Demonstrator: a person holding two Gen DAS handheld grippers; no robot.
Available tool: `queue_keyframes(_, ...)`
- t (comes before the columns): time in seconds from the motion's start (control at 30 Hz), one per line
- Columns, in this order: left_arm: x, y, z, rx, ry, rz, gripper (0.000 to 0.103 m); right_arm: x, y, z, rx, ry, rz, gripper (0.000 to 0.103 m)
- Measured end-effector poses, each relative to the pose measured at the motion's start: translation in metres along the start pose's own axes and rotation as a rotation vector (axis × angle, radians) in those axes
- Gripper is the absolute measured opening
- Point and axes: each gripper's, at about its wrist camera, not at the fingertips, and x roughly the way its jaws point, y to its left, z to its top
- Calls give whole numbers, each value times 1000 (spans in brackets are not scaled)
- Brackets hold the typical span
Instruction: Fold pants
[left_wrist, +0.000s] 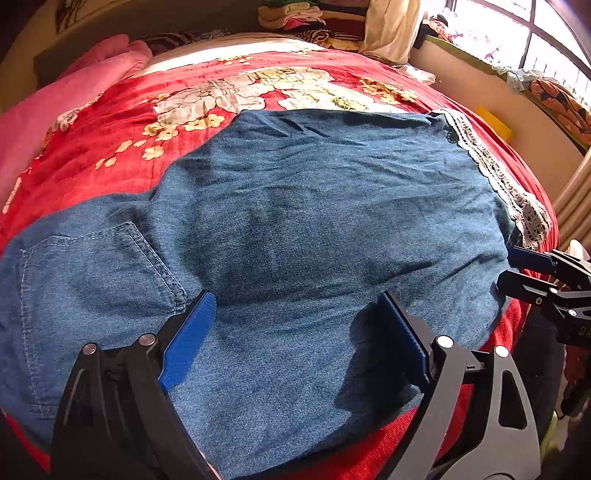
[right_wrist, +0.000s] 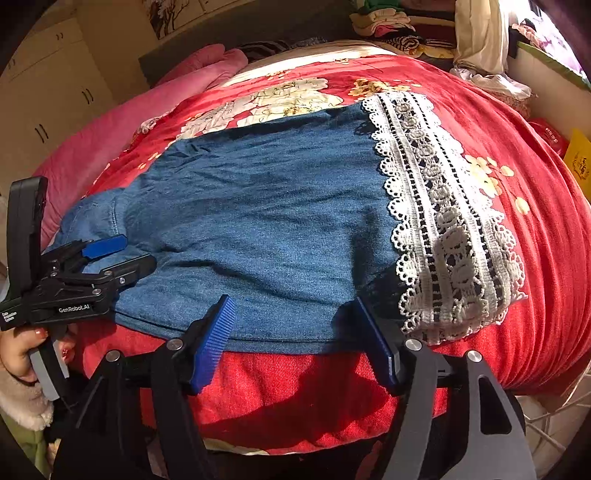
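Note:
Blue denim pants lie flat on a red floral bedspread, folded lengthwise, with a back pocket at the left and a white lace hem at the right. My left gripper is open and empty, just above the denim near its front edge. In the right wrist view the pants and lace hem fill the middle. My right gripper is open and empty at the pants' near edge, next to the lace. The left gripper also shows in the right wrist view.
A pink blanket lies at the bed's far left. Piled clothes sit beyond the bed's head. A window ledge runs along the right. A yellow box sits by the bed's right side.

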Motion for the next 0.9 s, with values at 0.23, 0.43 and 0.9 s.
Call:
queue_keyframes(0.23,-45,-14,30,28,-93,-39,87,-50,-26,4,102,-127,-25,68)
queue_keyframes(0.43,-53,-35,73,72,-139,-33,93,-66,-55,-1,178,-165,-79,77)
queue_keyframes(0.9,21,-100,144,254,-51,-119,93,-50,-90,-15,349,-133,-15,80)
